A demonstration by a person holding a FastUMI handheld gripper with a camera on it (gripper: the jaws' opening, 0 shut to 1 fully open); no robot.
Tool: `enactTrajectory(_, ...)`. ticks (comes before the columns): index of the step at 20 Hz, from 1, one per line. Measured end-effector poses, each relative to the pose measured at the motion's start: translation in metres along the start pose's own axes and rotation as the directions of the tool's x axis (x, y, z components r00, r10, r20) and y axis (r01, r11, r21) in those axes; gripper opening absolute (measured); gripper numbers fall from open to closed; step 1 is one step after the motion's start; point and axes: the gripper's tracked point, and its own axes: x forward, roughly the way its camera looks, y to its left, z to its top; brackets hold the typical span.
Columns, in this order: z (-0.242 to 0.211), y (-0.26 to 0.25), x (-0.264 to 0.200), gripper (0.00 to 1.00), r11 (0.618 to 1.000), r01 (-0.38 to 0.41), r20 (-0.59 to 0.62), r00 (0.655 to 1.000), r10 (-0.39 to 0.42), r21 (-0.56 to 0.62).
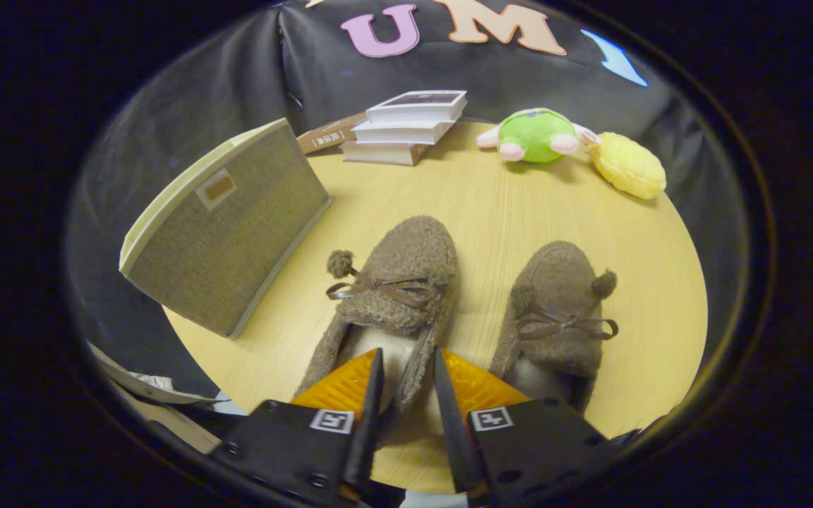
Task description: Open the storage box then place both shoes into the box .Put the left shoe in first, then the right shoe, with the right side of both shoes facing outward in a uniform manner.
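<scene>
Two brown fuzzy shoes with bows and pompoms lie side by side on the round wooden table (491, 197), toes pointing away from me. My gripper (408, 356) is at the heel end of the left shoe (406, 275). Its fingers have closed in on the right side wall of the shoe's opening, one finger inside the shoe and one outside. The shoe still rests on the table. The right shoe (558, 296) lies just right of the fingers, untouched. The beige fabric storage box (237, 233) stands beyond and left of the left shoe, its lid shut.
A stack of books (406, 127) sits at the table's far edge. To their right lie a green plush toy (535, 134) and a yellow plush toy (629, 166). Bare tabletop stretches between the shoes and the books.
</scene>
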Motion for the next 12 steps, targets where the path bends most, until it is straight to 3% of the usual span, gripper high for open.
enactTrajectory(2, -0.001, 0.001, 0.001, 0.33, 0.999, -0.002, -0.027, 1.000, 0.003, 0.042)
enactTrajectory(4, -0.001, -0.011, -0.003, 0.15, 0.995, 0.051, -0.035, 0.998, -0.048, 0.091)
enactTrajectory(5, -0.003, -0.008, -0.006, 0.05, 0.990, 0.033, -0.058, 0.998, -0.025, 0.136)
enactTrajectory(12, 0.006, 0.009, -0.011, 0.05, 0.951, 0.008, -0.084, 0.996, 0.019, 0.310)
